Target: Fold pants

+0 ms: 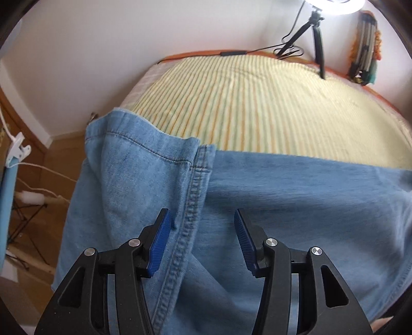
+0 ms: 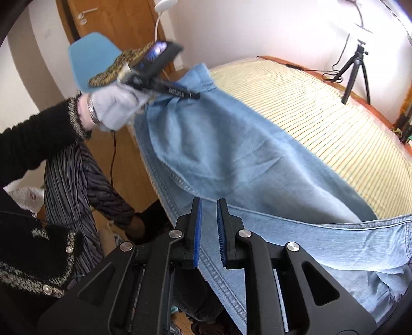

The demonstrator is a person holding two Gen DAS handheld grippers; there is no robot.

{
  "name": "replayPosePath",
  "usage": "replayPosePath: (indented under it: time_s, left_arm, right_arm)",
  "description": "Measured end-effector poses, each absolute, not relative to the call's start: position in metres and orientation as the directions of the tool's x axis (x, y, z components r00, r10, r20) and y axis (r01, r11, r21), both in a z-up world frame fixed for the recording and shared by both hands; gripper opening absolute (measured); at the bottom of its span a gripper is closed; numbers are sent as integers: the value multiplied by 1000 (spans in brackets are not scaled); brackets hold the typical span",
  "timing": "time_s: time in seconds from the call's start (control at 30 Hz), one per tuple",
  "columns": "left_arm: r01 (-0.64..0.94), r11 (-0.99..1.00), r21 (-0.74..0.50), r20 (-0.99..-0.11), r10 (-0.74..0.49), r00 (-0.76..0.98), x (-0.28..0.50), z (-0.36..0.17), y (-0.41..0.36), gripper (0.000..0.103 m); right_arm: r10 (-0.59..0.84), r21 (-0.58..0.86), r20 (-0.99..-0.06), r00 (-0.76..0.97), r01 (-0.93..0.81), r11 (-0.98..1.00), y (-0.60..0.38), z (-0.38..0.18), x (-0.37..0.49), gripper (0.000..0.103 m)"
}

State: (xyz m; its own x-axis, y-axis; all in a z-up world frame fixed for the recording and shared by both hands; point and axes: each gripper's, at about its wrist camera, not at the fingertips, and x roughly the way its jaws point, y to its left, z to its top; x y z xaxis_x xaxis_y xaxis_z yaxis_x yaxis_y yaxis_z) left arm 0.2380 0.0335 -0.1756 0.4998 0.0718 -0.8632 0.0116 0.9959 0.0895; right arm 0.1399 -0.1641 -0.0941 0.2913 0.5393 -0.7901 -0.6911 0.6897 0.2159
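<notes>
Clamping down on a thick stitched seam of the pants (image 2: 231,144) at 6 o'clock in the right wrist view: right gripper (image 2: 209,229), blue pads (image 2: 197,232) nearly together with denim pinched between them. Hanging wide apart at 6 o'clock in the left wrist view: left gripper (image 1: 200,239), released, blue pads (image 1: 161,244) straddling another seam of the pants (image 1: 283,206) without pressing on it. Spreading from there toward 12 o'clock: light blue denim, draping over the near edge of the bed (image 1: 257,103), hem at 10 o'clock. Lying beneath: a yellow striped bedspread, covering the mattress. Standing at 1 o'clock on the bed: a black tripod (image 1: 318,38) under a glowing ring light (image 1: 334,5), cable trailing beside it. Showing at 10 o'clock in the right wrist view: the left gripper (image 2: 164,87) in a gloved left hand (image 2: 116,108), reaching over the raised pant leg, white lettering on its side too blurred for reading. Standing behind at 11 o'clock: a wooden door (image 2: 103,20).
</notes>
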Motion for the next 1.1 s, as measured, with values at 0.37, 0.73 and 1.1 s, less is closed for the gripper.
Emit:
replayPosePath:
  time_s: [0.37,0.73,1.1]
  left_arm:
    - [-50,995,-91,-818,-46,573,232,-170,89,5]
    - [-225,931,-286,-754,-74,652,153,-148,181,4]
    - [20,998,-58,-821,-59,568,204,-143,95,62]
  right_arm:
    - [542,183,-755,368,-676,714,-154,-65,162,13]
    - [573,192,-742,348,-708,679,-101,-66,230,13]
    - [621,276,-705,342,-674,685,-67,-76,267,46]
